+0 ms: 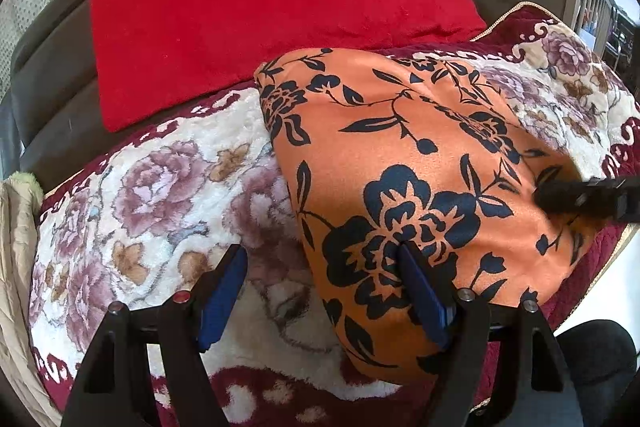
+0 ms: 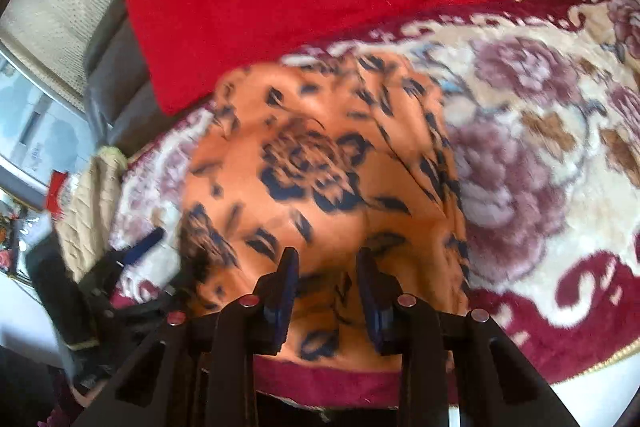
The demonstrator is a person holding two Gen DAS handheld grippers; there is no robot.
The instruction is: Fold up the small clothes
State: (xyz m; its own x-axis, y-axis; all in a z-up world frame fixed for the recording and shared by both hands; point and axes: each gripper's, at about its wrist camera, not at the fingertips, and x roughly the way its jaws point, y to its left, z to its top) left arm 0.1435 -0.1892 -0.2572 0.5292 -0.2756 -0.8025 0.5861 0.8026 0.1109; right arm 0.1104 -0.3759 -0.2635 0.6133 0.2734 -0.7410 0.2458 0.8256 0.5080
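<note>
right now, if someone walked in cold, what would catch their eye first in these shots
The orange cloth with black flowers stands out first, lying bunched on the plush floral blanket in the middle of both views. Behind it sits a bright red folded cloth. The left gripper hangs with jaws wide at the orange cloth's edge, while the right gripper is over its near part, jaws narrower.
</note>
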